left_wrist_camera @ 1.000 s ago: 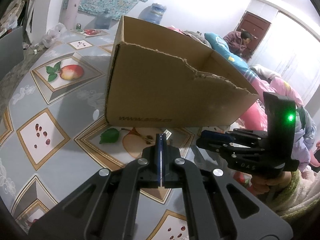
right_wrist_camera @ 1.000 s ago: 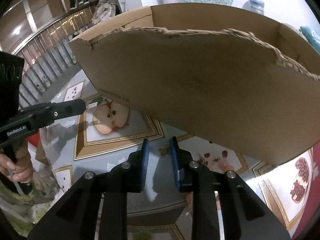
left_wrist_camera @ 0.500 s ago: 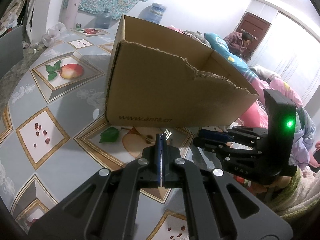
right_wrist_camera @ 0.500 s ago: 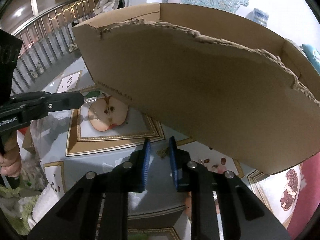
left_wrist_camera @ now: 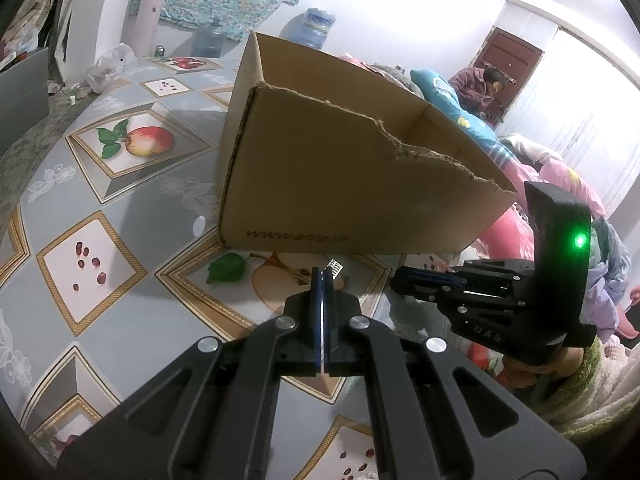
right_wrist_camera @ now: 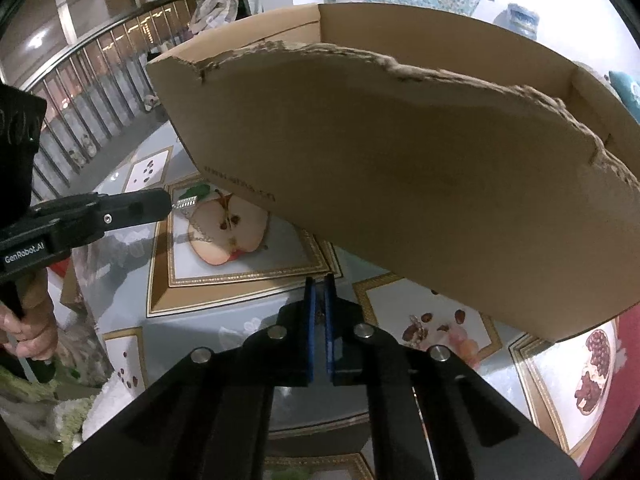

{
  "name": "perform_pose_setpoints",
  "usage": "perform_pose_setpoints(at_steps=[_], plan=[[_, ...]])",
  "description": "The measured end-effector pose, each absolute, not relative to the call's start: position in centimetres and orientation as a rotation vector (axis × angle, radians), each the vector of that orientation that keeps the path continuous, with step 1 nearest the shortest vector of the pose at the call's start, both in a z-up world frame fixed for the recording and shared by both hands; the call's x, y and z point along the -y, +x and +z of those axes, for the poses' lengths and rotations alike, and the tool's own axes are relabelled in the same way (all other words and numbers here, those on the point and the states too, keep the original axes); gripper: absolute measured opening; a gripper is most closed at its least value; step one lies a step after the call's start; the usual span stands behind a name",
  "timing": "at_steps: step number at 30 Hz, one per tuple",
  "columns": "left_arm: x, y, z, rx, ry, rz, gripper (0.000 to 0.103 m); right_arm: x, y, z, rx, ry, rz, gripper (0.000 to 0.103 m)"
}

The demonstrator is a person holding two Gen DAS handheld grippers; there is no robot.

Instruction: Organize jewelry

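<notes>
1. The jewelry (left_wrist_camera: 334, 269) is a small silver comb-like piece. It sticks out just past the tips of the left gripper (left_wrist_camera: 322, 276), which is closed on it. From the right wrist view, a fine chain (right_wrist_camera: 195, 229) hangs from the piece toward the table. I cannot tell whether its lower end touches the cloth.

2. The left gripper pinches only the rear edge of the piece. This probably leaves the silver end and the chain free to go down first when it is set into something.

3. The piece hangs above the cut-apple print (right_wrist_camera: 228, 232) on the tablecloth, just in front of the lower wall of the cardboard box (left_wrist_camera: 340, 184) and below its torn rim. It is outside the box. My guess is that the box is where it is meant to go, so it would have to rise over that rim.

4. The right gripper (right_wrist_camera: 318, 292) sits well to the side of the jewelry, low over the table (left_wrist_camera: 100, 184) and close to the box wall. Its 2 blue pads are drawn almost together with a thin slit between them, and I see nothing held there. It seems to be waiting, or ready to steady the box.

5. The box interior is hidden in both views.
</notes>
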State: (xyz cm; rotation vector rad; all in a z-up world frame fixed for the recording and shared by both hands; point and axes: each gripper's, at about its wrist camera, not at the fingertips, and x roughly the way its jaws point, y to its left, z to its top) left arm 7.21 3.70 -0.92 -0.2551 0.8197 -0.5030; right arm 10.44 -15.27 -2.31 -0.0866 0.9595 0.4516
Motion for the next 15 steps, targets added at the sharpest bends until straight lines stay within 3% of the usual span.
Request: perform_pose_setpoints(at_steps=[15], plan=[[-3.9,7.2,-0.9,-0.823,-0.26,-0.501,0.0,16.0,10.0,-1.6,-0.966,-0.06,0.505,0.006]])
